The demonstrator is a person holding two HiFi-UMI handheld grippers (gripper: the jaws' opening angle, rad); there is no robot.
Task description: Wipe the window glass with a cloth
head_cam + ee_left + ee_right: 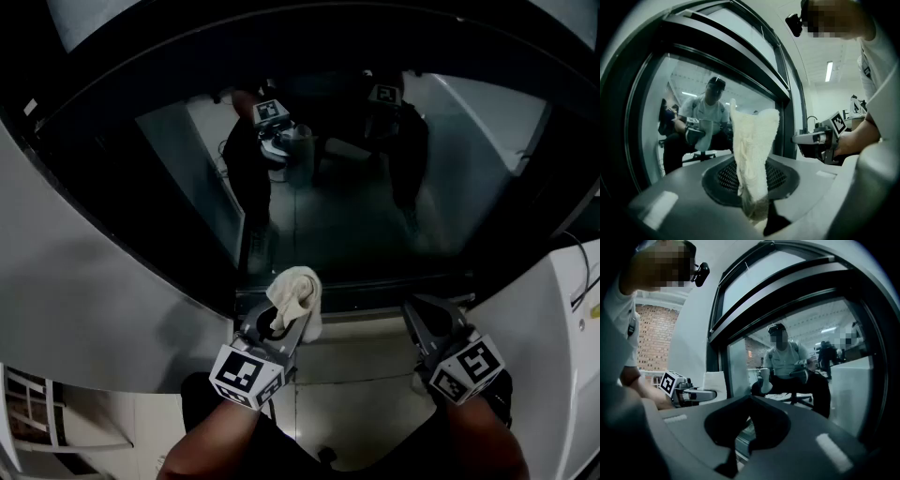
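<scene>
In the head view my left gripper [279, 325] is shut on a cream cloth [296, 294], which stands bunched above the jaws, just below the bottom edge of the dark window glass [356, 187]. The left gripper view shows the cloth [753, 154] rising upright from the clamped jaws of the left gripper [757, 216], close to the glass [693, 122]. My right gripper [425, 322] is level with it to the right, shut and holding nothing. Nothing shows between the closed jaws of the right gripper [739, 446], which face the glass [801, 376].
A dark frame [112, 187] surrounds the glass, with a sill [375, 309] along its bottom edge. White wall panels [84, 300] flank it on both sides. A cable [587, 262] hangs at the right. The glass reflects a seated person and both grippers.
</scene>
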